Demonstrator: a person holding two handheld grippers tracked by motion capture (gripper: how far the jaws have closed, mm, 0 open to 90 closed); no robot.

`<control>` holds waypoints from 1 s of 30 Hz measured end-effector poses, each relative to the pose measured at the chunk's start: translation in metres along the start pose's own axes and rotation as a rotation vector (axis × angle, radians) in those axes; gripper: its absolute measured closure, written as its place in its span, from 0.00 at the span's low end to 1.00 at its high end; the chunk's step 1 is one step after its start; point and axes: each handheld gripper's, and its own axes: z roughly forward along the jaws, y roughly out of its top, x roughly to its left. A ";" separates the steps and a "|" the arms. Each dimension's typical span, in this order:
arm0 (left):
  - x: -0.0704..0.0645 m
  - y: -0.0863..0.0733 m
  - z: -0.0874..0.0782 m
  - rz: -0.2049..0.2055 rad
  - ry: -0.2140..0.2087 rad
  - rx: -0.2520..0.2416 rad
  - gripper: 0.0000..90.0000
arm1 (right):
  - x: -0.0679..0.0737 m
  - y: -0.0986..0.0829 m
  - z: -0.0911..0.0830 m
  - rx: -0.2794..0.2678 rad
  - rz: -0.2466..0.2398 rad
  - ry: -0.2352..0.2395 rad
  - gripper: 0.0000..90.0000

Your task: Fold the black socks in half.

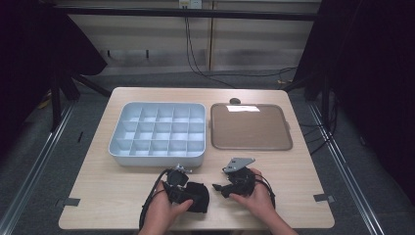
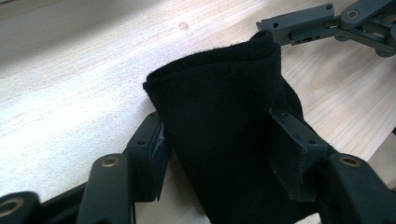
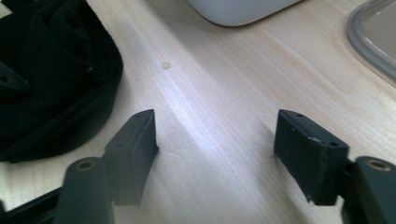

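At the near edge of the wooden table [image 1: 107, 196], the person's left hand [image 1: 159, 213] holds the left gripper [image 1: 188, 191], whose two jaws are clamped on a folded black cloth [image 2: 224, 121], one pad pressing each side of it. In the high view the cloth [image 1: 198, 196] rests on the tabletop just left of centre, close to the front edge. Beside it, the right hand [image 1: 257, 198] holds the right gripper [image 1: 219, 187], its jaws spread wide apart over bare wood with nothing between them; its tips point toward the cloth and sit near it without touching. Just beyond the grippers lies a pale blue divided tray [image 1: 156, 156], its compartments bare. To the right of that tray, a flat lid with a grey rim [image 1: 252, 147] lies on the table.
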 end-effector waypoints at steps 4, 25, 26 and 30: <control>0.001 0.001 0.000 0.001 -0.032 0.012 0.55 | -0.001 -0.002 0.001 -0.009 0.009 -0.004 0.27; 0.000 0.009 -0.030 0.053 -0.071 0.045 0.78 | -0.001 -0.003 0.004 -0.016 0.006 -0.002 0.15; 0.002 0.011 -0.034 0.053 -0.072 0.042 0.78 | -0.001 -0.003 0.004 -0.016 0.007 -0.002 0.15; 0.006 0.016 -0.044 0.051 -0.070 0.047 0.78 | -0.001 -0.003 0.004 -0.016 0.007 -0.003 0.15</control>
